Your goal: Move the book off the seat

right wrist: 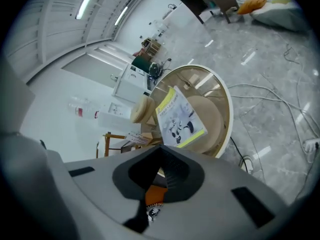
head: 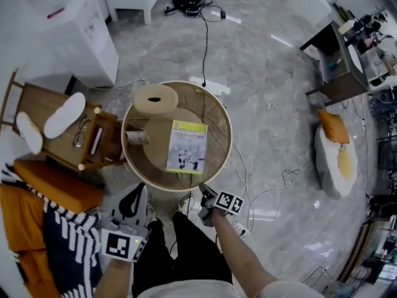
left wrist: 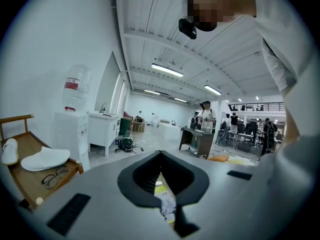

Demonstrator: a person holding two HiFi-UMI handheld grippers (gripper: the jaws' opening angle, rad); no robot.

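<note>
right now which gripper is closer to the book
Right. The right gripper sits just off the near edge of the book; the left gripper is farther back and left.

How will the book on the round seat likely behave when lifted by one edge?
The book looks thin and soft-covered, so it would probably sag from a one-edge pinch. It lies flat on the seat cushion, leaving little edge to grip. Its smooth cover may slide if pushed.

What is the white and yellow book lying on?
The white and yellow book lies flat on the beige seat cushion of the round wooden-rimmed chair. Whatever is directly beneath it is covered.
</note>
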